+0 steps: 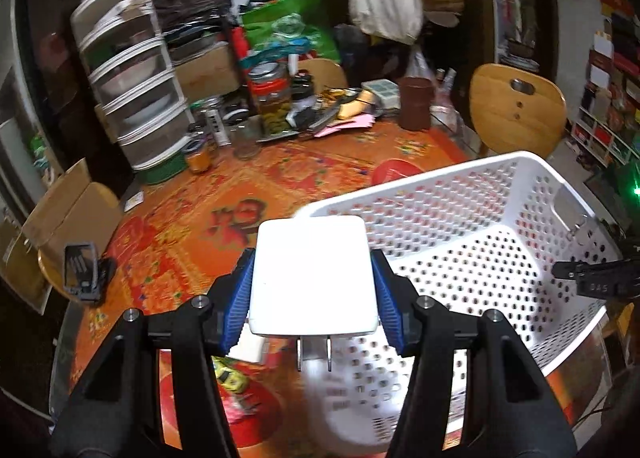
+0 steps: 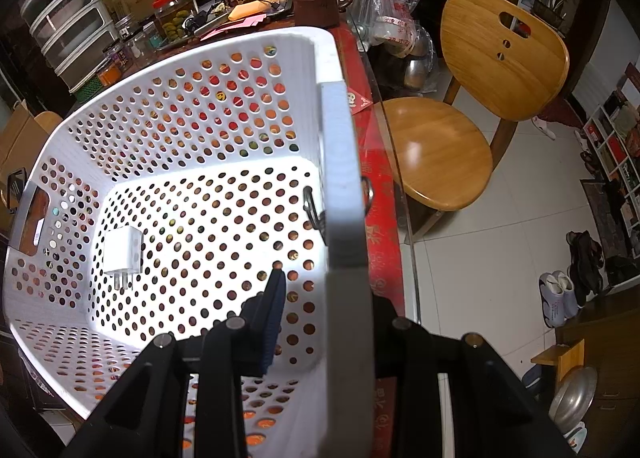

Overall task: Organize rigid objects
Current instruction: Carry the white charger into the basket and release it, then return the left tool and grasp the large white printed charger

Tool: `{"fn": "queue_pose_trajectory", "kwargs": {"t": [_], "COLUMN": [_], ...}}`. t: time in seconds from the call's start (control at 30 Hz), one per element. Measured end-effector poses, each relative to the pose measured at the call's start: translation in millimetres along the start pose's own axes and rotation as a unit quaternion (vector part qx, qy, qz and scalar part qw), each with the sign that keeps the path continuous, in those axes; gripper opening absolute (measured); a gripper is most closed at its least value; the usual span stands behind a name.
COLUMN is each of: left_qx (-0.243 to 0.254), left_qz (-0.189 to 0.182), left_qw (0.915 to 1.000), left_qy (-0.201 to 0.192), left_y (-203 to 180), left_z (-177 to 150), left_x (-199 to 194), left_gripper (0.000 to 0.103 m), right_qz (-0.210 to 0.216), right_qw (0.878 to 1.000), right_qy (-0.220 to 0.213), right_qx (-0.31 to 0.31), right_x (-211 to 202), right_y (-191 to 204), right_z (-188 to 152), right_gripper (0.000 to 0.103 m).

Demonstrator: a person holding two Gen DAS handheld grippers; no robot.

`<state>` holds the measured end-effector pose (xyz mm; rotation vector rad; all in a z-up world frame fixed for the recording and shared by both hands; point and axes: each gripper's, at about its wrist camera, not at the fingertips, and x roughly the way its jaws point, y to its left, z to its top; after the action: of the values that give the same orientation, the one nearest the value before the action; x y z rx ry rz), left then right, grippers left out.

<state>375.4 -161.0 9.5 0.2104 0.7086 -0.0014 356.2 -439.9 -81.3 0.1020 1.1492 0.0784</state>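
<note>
My left gripper is shut on a white plug adapter, its metal prongs pointing down, held above the near left corner of a white perforated basket. In the right wrist view my right gripper straddles the basket's right wall and is shut on it, one blue pad inside. A second white plug adapter lies on the basket floor by the far left wall.
The basket sits on a table with an orange-red patterned cloth. A black phone stand is at the left edge. Jars, a brown mug and stacked drawers crowd the far side. Wooden chairs stand beside the table.
</note>
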Motion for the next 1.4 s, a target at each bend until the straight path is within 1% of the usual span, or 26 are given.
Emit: {"fn": "queue_pose_trajectory", "kwargs": {"t": [0.1, 0.2, 0.4, 0.57, 0.9, 0.93, 1.0, 1.03, 1.07, 1.1, 1.13, 1.17, 1.23, 1.33, 1.4], "left_qx": [0.012, 0.021, 0.029, 0.033, 0.037, 0.039, 0.042, 0.043, 0.044, 0.045, 0.046, 0.047, 0.046, 0.035, 0.028], "left_qz": [-0.011, -0.025, -0.041, -0.045, -0.045, -0.046, -0.052, -0.057, -0.058, -0.057, -0.058, -0.057, -0.056, -0.074, -0.070], "left_qw": [0.9998, 0.9990, 0.9964, 0.9950, 0.9929, 0.9921, 0.9917, 0.9917, 0.9921, 0.9928, 0.9938, 0.9947, 0.9958, 0.9962, 0.9971], "left_qy": [0.010, 0.030, 0.069, 0.082, 0.103, 0.110, 0.110, 0.107, 0.102, 0.095, 0.083, 0.072, 0.056, 0.030, 0.014], "left_y": [-23, -44, -66, -74, -77, -77, -79, -79, -79, -78, -76, -74, -68, -49, -31], "left_z": [4, 5, -1, -7, -12, -12, -14, -14, -14, -14, -14, -14, -14, -16, -20], "left_x": [7, 19, 48, 62, 73, 75, 75, 74, 72, 68, 63, 57, 44, 19, 4], "left_gripper": [0.053, 0.053, 0.053, 0.053, 0.053, 0.053, 0.053, 0.055, 0.064, 0.071, 0.084, 0.091, 0.091, 0.092, 0.093], "right_qz": [0.003, 0.005, 0.010, 0.012, 0.013, 0.013, 0.013, 0.013, 0.012, 0.013, 0.012, 0.011, 0.011, 0.011, 0.012], "right_qw": [1.000, 1.000, 1.000, 1.000, 1.000, 1.000, 1.000, 1.000, 1.000, 1.000, 1.000, 1.000, 1.000, 1.000, 1.000], "right_qy": [-0.001, -0.002, -0.003, -0.003, -0.003, -0.003, -0.002, -0.003, -0.003, -0.003, -0.002, -0.002, -0.002, -0.001, -0.001], "right_qx": [0.000, 0.000, -0.002, -0.002, -0.003, -0.002, -0.003, -0.002, -0.003, -0.002, -0.002, -0.002, -0.002, -0.003, -0.003], "right_x": [0, 0, -1, -1, -1, -1, -1, -1, -1, -1, -1, -1, -1, 0, 0], "right_y": [0, -1, -2, -2, -2, -2, -2, -1, -1, -1, -1, -1, 1, 2, 1], "right_z": [0, 0, 0, -1, -1, -1, -1, -1, -1, -1, -1, -1, -1, -1, -1], "right_gripper": [0.032, 0.032, 0.032, 0.032, 0.032, 0.032, 0.032, 0.032, 0.032, 0.032, 0.032, 0.032, 0.032, 0.032, 0.032]}}
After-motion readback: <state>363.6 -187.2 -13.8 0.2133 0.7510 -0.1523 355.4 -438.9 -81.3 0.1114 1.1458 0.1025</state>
